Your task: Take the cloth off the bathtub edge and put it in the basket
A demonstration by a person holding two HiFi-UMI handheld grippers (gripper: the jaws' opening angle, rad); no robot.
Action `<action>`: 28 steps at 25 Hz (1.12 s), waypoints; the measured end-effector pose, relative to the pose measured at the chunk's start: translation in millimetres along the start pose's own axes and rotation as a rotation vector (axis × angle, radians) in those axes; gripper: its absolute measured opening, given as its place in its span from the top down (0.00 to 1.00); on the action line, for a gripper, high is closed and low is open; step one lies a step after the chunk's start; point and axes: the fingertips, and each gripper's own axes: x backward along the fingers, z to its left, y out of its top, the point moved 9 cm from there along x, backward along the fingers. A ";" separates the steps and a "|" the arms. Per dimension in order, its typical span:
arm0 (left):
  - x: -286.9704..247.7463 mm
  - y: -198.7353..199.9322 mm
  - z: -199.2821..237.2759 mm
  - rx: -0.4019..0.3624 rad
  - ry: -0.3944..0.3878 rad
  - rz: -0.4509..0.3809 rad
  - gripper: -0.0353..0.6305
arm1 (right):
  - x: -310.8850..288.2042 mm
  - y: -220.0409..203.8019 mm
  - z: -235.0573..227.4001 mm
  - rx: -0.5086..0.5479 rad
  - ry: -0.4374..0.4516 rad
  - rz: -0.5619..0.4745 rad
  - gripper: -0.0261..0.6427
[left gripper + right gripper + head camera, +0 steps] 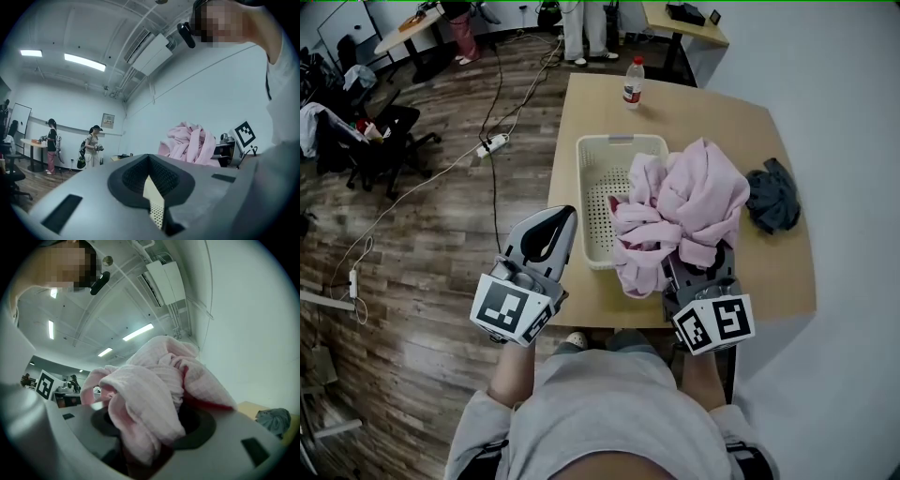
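Cloth (680, 211) is gripped in the jaws of the right gripper (698, 272) and bunched above them — the basket (584, 187) lies just ahead and to their left, between them and the left gripper (548, 234), whose jaws are closed on nothing.

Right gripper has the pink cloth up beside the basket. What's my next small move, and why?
Probably shift the right gripper left until the pink cloth hangs over the middle of the basket. The jaws clamp it, but most of the bundle sits past the right rim, over the table.
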 end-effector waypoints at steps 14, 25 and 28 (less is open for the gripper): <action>-5.0 -5.0 -12.8 -0.004 0.207 -0.012 0.95 | -48.7 -3.6 -30.9 0.004 0.226 0.031 0.54; -17.7 -10.1 -14.7 0.019 0.372 0.043 0.95 | -105.5 -38.0 -50.8 -0.075 0.374 0.179 0.54; -18.4 -16.2 -18.3 0.023 0.398 0.058 0.95 | -114.1 -52.5 -54.9 -0.101 0.397 0.223 0.54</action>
